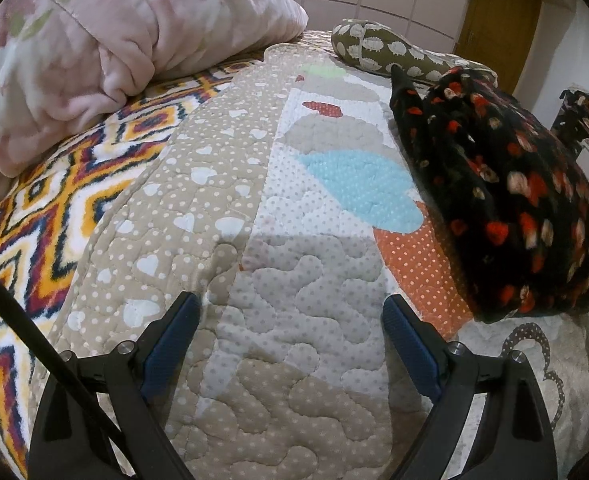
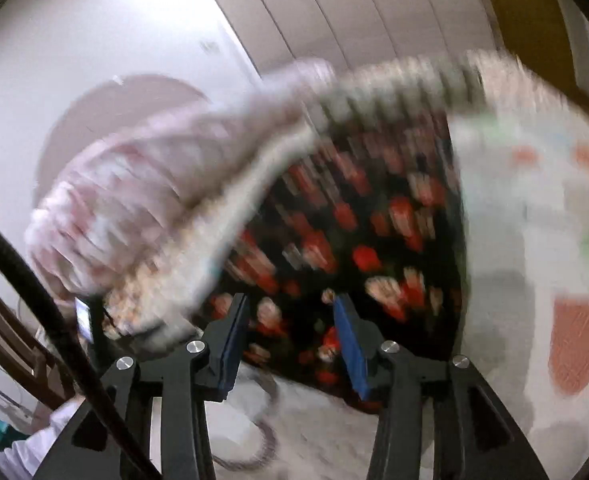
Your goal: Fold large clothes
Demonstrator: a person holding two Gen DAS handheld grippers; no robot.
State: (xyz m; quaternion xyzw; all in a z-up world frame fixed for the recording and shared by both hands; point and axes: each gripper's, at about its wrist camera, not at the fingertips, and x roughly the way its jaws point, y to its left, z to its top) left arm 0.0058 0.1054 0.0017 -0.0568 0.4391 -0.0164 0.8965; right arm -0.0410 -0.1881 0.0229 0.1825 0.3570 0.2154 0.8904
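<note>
A folded black fleece garment (image 1: 506, 204) with red and cream hearts lies on the right of the bed. My left gripper (image 1: 290, 312) is open and empty, hovering over the quilted bedspread (image 1: 278, 264), to the left of the garment. In the right wrist view, which is heavily blurred, the same garment (image 2: 346, 240) fills the middle. My right gripper (image 2: 292, 308) is open and empty, pointing at the garment's near edge.
A pink floral duvet (image 1: 94, 40) is bundled at the back left on a zigzag-patterned blanket (image 1: 54, 216). An olive hedgehog-print pillow (image 1: 386, 48) lies at the far edge. A wooden door (image 1: 498, 20) stands behind. A wooden chair (image 2: 10, 332) is at the left.
</note>
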